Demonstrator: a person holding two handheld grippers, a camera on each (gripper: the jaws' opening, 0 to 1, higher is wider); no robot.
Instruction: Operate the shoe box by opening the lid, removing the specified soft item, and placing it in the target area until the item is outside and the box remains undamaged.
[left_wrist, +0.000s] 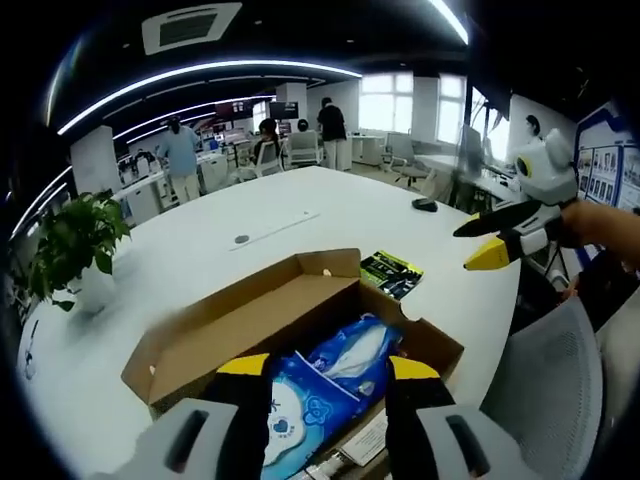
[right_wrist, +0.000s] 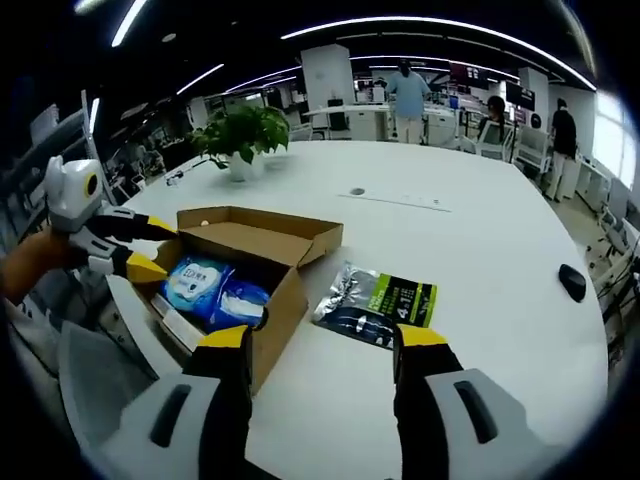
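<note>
The shoe box (right_wrist: 245, 265) sits open on the white table (right_wrist: 470, 230) — the blue soft pack (right_wrist: 215, 290) lies inside. Both grippers, left (right_wrist: 135, 245) and right (right_wrist: 325, 340), hang open, holding nothing.

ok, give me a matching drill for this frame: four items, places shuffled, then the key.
Items:
1. blue soft pack
2. green-and-black foil pouch
3. potted green plant
4. black computer mouse

Places:
A. on the white table, touching the box's side
B. near the table's edge, well away from the box
C. inside the open brown cardboard shoe box
D. beyond the box, on the table

Pairs: 1-C, 2-A, 3-D, 4-B
</note>
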